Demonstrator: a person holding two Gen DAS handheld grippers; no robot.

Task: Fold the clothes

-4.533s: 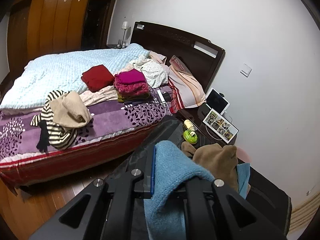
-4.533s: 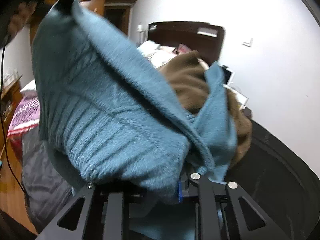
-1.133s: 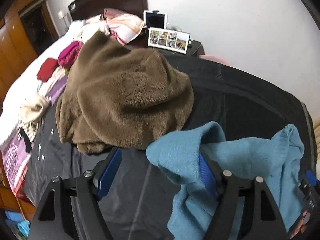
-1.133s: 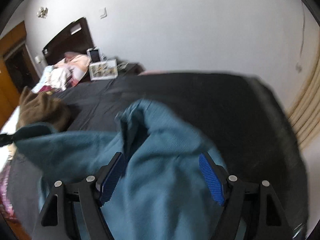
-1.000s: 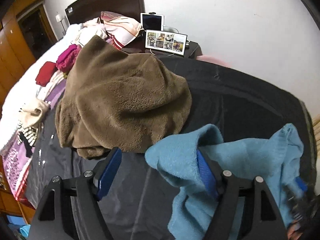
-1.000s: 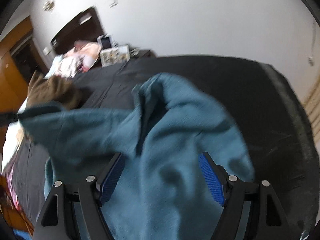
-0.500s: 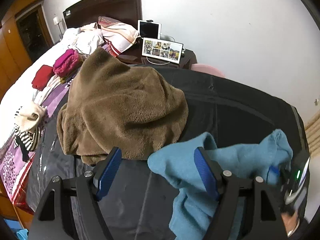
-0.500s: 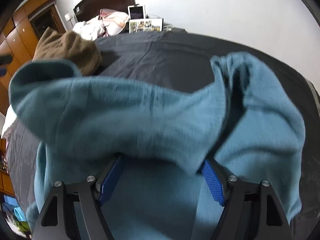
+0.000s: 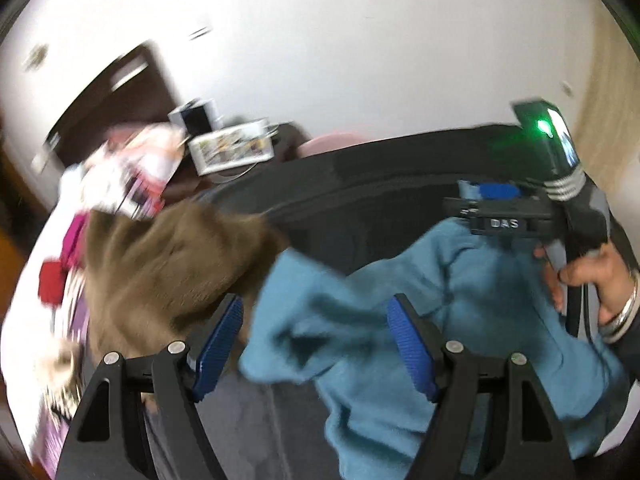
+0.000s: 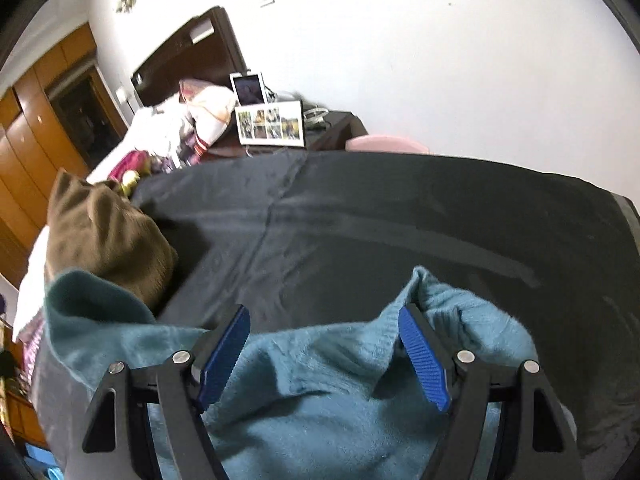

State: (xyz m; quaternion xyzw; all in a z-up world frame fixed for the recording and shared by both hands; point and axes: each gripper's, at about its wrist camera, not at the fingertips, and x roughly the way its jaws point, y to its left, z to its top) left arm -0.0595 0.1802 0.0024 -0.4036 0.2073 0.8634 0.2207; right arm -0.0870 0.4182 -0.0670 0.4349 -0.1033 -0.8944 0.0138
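Observation:
A teal knitted sweater lies rumpled on the black cloth-covered table. It also shows in the blurred left wrist view. My left gripper is open, jaws wide apart, above the sweater's left part. My right gripper is open, jaws wide apart over the sweater's top edge; a fold lies against its right pad. The right gripper, held by a hand, also shows in the left wrist view. A brown fleece garment is heaped at the table's left.
A bed with folded and loose clothes stands beyond the table to the left. A nightstand with a photo frame and a tablet stands against the white wall. Wooden wardrobes are at far left.
Both grippers, shut on the sweater 4.5 s ago, are open. The sweater has dropped onto the table. My left gripper is swinging, so its view blurs; the right has tilted up.

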